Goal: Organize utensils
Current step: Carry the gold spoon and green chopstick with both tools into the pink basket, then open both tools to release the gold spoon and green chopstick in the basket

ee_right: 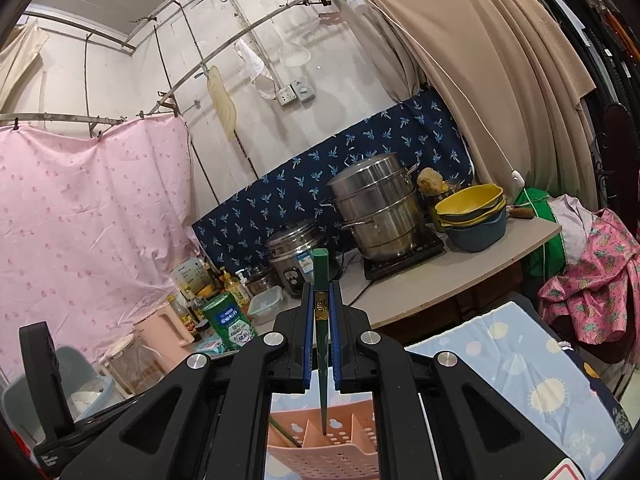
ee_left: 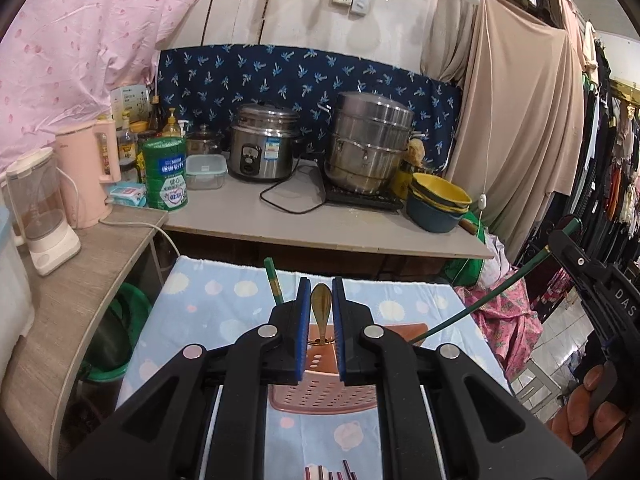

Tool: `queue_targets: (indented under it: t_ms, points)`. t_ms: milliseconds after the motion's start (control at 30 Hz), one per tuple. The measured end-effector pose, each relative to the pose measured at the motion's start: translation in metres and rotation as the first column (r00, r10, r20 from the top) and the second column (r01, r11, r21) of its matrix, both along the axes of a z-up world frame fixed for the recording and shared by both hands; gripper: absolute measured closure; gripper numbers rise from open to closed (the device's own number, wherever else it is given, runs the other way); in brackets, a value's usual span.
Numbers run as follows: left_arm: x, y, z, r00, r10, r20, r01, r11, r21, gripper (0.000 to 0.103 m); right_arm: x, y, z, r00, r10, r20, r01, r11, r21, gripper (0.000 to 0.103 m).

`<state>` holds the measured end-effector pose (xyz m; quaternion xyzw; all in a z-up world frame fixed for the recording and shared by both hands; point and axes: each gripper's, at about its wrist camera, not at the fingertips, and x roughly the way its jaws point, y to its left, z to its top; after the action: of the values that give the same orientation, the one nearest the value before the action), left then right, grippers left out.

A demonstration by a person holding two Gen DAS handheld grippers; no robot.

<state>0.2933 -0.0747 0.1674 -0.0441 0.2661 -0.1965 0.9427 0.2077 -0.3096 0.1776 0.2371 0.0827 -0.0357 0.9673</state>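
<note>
right claw [ee_right: 321,322]: pads clamped on a green chopstick [ee_right: 321,300], gripped near its thick upper end, at the gold band. the stick hangs almost upright, and its thin tip reaches the top of a middle compartment of the pink utensil holder [ee_right: 320,454]; whether the tip touches the holder cannot be told.

left claw [ee_left: 321,312]: pads drawn nearly together around a gold spoon [ee_left: 321,300], its bowl up; the handle runs down into the holder [ee_left: 320,392]. a second green chopstick [ee_left: 274,282] stands in the holder just to the left.

handling judgement: the chopstick is light, stiff and smooth, so it may pivot or slip between the pads. grip the thick squared end, never the taper. the spoon is rigid and likely slick; grip the narrow neck below the bowl.

the holder stands on a blue patterned cloth [ee_left: 224,312] over the counter.
</note>
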Motion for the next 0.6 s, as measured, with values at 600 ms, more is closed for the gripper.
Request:
queue_targets:
  t_ms: [600]
  points:
    - [0.024, -0.011, -0.053, 0.992, 0.005, -0.13, -0.003, 1.0, 0.014, 0.083, 0.031, 0.001, -0.065, 0.987, 0.037, -0.158, -0.038, 0.999, -0.003, 0.089]
